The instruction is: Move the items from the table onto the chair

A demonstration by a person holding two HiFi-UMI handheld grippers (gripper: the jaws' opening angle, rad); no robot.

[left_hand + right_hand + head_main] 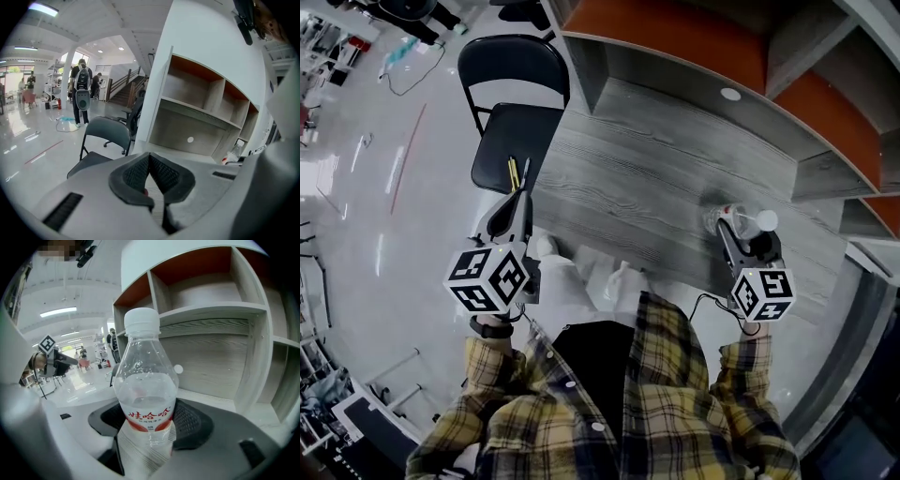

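Note:
A clear water bottle (145,394) with a white cap and a red and white label stands on the grey wood table (656,178), near its right end. My right gripper (146,423) has it between its jaws, and both pads lie against the bottle's sides (724,218). My left gripper (520,195) is shut with nothing in it. It hovers just off the table's left edge, over the front of the black folding chair (511,131). Two thin pens (516,173) lie on the chair's seat. The left gripper view shows the shut pads (161,173) and the chair (107,133) beyond them.
A white and orange shelf unit (787,75) stands along the table's far side. A small white disc (730,94) lies on the table near it. People (82,89) stand far off on the glossy floor (375,187), left of the chair.

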